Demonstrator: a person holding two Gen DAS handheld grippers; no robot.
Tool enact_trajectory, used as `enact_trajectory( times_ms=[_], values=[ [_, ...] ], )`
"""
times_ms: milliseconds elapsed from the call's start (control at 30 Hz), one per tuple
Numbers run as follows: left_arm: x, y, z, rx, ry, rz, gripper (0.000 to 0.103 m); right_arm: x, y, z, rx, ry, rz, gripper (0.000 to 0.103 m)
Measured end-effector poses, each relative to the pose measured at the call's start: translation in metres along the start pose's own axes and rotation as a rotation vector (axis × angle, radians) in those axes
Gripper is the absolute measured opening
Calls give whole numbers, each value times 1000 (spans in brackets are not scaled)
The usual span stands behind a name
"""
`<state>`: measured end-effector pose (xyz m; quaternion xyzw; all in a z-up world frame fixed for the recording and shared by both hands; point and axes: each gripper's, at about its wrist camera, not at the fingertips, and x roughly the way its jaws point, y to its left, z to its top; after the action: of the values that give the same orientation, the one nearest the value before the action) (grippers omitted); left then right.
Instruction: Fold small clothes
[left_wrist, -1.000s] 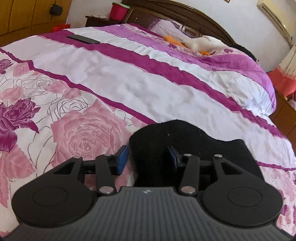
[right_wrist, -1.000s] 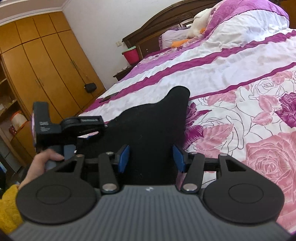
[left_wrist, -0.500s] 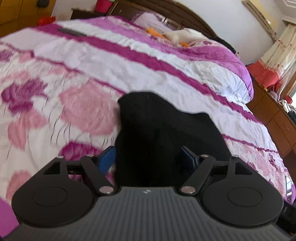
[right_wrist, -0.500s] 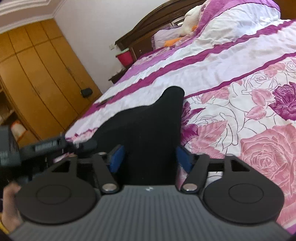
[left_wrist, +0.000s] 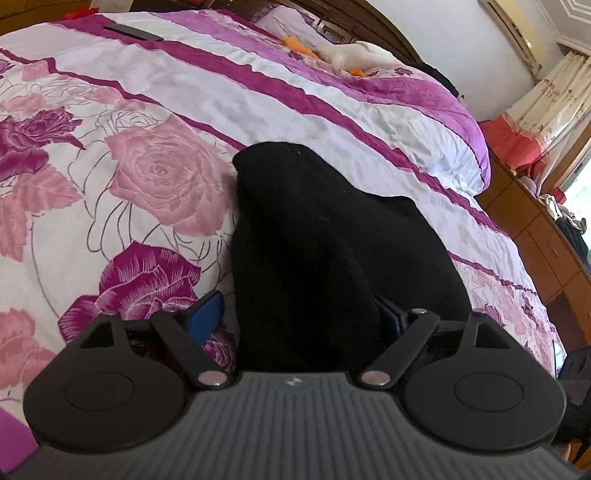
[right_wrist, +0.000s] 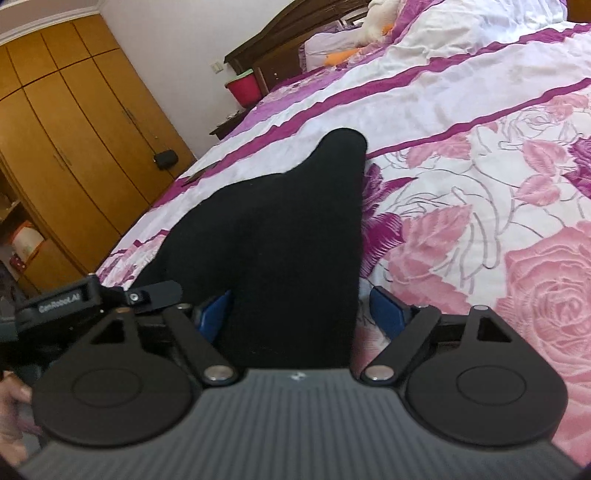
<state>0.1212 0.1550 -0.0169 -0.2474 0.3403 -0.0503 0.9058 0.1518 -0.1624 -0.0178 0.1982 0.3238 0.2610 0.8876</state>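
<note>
Left wrist view: the left gripper (left_wrist: 295, 317) hangs low over a bed (left_wrist: 332, 96) spread with a white quilt banded in magenta and printed with pink and purple roses. A small black knitted garment (left_wrist: 317, 229) lies on that quilt, running from between the blue-padded fingers (left_wrist: 207, 314) away up the bed to a rounded end. The jaws are opening – black cloth sits between them, the left pad clear of it, the right pad half hidden behind a fold.

From the right wrist view, the right gripper (right_wrist: 299, 314) straddles the same garment (right_wrist: 280, 229) from the other end; its jaws are opening too, both pads off the cloth. At far left the other gripper's body (right_wrist: 74, 299) shows.
</note>
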Motion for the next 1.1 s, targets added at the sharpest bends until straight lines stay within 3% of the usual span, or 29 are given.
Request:
enact_trajectory(
  times_ms=[200,467,567,633,700,833,1100],
  values=[
    [7,-2,-1,32,-14,-20,88,12,4,2,23,16,62,84],
    [11,-3,-9,49,-33,-113,88,15,5,3,27,6,70,83],
    [14,-5,-9,36,-27,-126,72,14,8,3,25,4,71,72],
    [16,0,-7,-14,-10,-162,56,12,9,4,38,5,76,57],
    [16,3,-6,-58,-1,-181,51,7,10,7,36,1,78,50],
    [8,-1,-4,-80,-2,-200,48,-5,16,16,39,-3,95,42],
    [-14,-27,-13,-71,26,-219,48,-38,24,22,19,14,76,39]
  ],
)
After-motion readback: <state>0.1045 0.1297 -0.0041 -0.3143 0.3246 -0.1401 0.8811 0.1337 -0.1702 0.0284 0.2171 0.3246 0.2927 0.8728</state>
